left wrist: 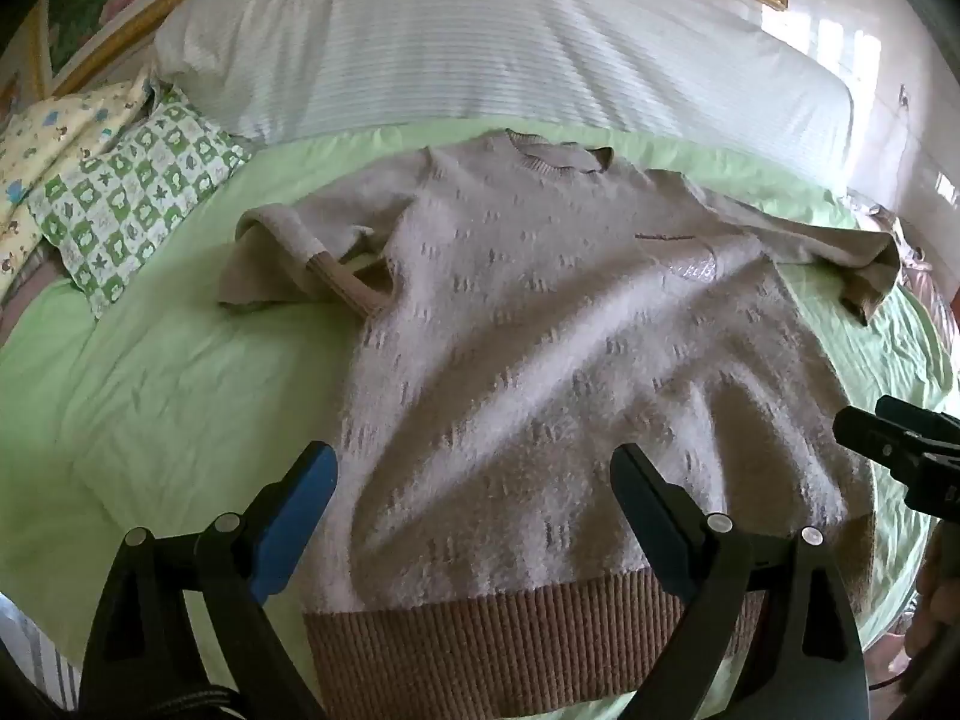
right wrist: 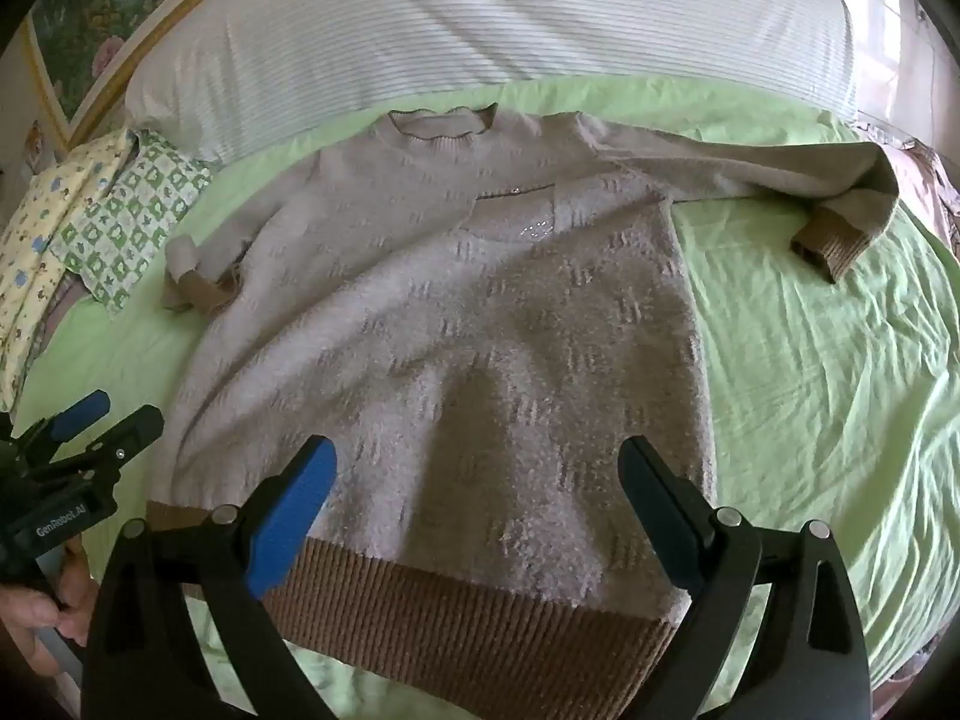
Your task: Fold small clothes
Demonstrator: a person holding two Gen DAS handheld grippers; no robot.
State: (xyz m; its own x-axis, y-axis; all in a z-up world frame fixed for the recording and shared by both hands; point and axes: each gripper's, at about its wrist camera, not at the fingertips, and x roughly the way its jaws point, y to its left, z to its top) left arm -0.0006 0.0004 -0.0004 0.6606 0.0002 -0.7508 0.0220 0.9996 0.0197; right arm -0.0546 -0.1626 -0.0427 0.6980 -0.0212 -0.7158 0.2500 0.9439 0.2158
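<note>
Left wrist view: a fuzzy beige sweater [left wrist: 540, 348] lies spread flat on the green sheet [left wrist: 150, 390], brown ribbed hem [left wrist: 480, 630] nearest. The left gripper [left wrist: 474, 468] hangs over the hem, jaws wide apart; the right gripper [right wrist: 477, 462] likewise, empty. A checked pillow [left wrist: 132, 198] sits beside the left sleeve.

only legible txt: "GenRobot.AI", white on black body of left tongs [right wrist: 108, 429], right wrist view.
</note>
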